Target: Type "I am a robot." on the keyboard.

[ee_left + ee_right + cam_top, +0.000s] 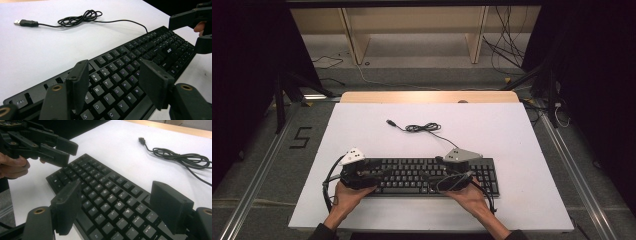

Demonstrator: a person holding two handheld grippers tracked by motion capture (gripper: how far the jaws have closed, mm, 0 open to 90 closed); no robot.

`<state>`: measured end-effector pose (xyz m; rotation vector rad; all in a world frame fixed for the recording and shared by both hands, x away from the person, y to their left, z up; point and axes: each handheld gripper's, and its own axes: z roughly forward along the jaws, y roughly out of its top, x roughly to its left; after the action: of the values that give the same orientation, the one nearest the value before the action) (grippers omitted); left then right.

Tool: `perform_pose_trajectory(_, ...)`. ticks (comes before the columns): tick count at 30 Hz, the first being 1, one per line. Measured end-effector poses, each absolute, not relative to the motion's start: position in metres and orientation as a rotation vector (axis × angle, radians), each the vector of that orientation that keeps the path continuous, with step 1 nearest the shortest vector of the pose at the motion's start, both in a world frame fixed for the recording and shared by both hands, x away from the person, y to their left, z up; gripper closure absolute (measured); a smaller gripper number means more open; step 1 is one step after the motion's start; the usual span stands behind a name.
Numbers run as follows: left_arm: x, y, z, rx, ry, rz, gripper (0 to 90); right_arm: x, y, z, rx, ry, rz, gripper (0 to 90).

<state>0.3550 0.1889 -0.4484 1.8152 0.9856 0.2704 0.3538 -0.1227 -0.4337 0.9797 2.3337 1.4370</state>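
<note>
Surface (pixel 362 130): white sheet over a pale wood top, the wood showing as a strip along the far edge. Room, left to right: dark drape, a metal rail along the grey floor (pixel 267 150) with a black "5" marked on it, a light wooden frame at the back, loose black wires on the floor at the far right, a second rail, dark drape again.

Left tongs (pixel 371 178): held in the person's left hand (pixel 346 196), over the left end of the keyboard (pixel 422 175). Jaws well apart, nothing between them, pads touching nothing. In the left gripper view the letter keys lie directly beneath and ahead of the jaws, the Esc corner below the left jaw.

Keyboard: black, full size, flat on the surface near the person's edge, long side across. It spans from under the left tongs to past the right tongs.

Its cable (pixel 422 128): runs off the keyboard's back edge beyond both tongs, bunched in a loose coil, ending in a USB plug (pixel 390 122) lying free on the sheet, well apart from either tongs.

Right tongs (pixel 443 181): in the right hand (pixel 472 192), over the keyboard's right half. Jaws wide, empty, keys below them in the right gripper view.
</note>
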Motion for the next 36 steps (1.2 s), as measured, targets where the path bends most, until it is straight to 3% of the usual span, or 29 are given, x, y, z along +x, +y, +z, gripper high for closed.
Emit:
perform_pose_trajectory(9,0.348,0.196,-0.447,1.776,0.983,0.283,30.3,0.352,-0.126,-0.435,0.982,2.341,1.429,26.7)
perform_pose_trajectory(19,0.339,0.201,-0.447,1.745,0.962,0.289,27.4,0.351,-0.132,-0.437,0.988,2.344,1.419,28.6)
perform_pose_trajectory(24,0.337,0.203,-0.447,1.736,0.961,0.296,26.6,0.35,-0.135,-0.439,0.978,2.368,1.402,39.8)
perform_pose_trajectory(36,0.332,0.208,-0.448,1.722,0.963,0.307,25.6,0.349,-0.131,-0.45,0.964,2.467,1.33,76.9)
